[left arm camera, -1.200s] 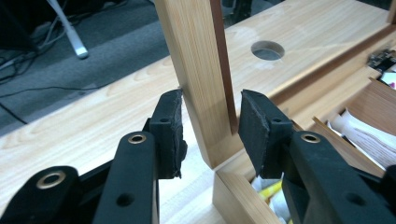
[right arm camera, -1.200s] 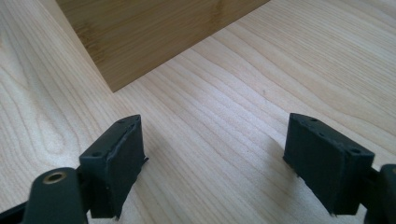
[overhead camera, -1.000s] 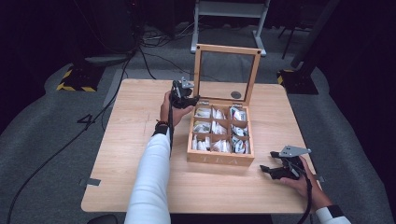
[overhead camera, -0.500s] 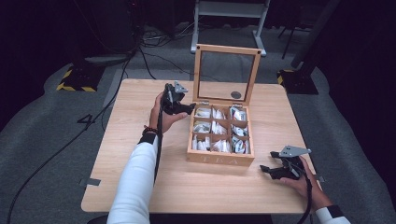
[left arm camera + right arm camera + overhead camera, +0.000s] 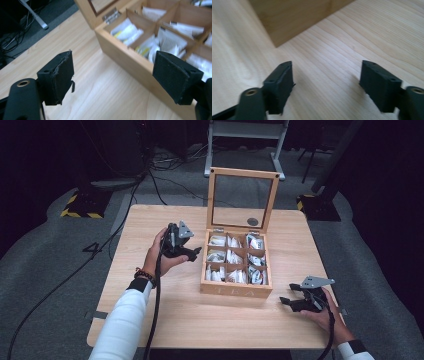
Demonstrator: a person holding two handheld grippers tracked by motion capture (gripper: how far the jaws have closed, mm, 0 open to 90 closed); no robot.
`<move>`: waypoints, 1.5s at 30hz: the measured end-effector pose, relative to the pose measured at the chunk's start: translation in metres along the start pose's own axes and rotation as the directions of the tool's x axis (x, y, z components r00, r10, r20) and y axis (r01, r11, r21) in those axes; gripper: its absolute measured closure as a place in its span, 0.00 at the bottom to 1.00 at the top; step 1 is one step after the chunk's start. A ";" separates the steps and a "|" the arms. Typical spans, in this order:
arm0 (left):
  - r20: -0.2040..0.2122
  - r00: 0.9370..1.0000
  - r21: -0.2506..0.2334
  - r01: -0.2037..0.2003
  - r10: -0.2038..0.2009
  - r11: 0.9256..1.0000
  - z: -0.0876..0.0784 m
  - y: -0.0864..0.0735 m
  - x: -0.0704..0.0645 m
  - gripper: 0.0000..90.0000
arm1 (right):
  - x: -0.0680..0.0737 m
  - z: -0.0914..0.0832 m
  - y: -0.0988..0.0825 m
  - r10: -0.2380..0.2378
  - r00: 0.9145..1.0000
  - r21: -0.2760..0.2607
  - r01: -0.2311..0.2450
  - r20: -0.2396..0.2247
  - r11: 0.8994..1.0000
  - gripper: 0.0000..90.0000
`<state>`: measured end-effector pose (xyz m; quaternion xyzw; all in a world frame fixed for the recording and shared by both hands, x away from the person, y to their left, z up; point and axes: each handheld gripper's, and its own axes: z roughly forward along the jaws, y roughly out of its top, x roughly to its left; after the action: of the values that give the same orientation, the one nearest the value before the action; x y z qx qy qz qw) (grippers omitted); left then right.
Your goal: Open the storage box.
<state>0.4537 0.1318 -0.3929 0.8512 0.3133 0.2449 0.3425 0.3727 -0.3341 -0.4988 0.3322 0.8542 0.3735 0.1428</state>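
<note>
Judging by looks, the paper tea sachets (image 5: 234, 260) in the open wooden box (image 5: 235, 290) mid-tabletop are light and crushable, best pinched by an upright edge; both hand-held grippers, left (image 5: 192, 254) just opening and right (image 5: 286, 303) just narrowing, gape empty.

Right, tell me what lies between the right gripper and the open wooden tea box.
Nothing: in the high view, only bare light wooden table separates the right gripper from the open wooden tea box. The right gripper view shows the same empty stretch.
</note>
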 end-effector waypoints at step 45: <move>0.085 0.993 0.121 0.077 -0.088 0.990 -0.040 -0.162 -0.055 0.20 | 0.046 0.006 0.117 -0.099 0.992 -0.174 0.083 -0.084 0.981 0.47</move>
<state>0.3318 0.2028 -0.4978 0.8664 0.3464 0.1730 0.3152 0.3953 -0.2415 -0.4172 0.2618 0.8391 0.4532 0.1481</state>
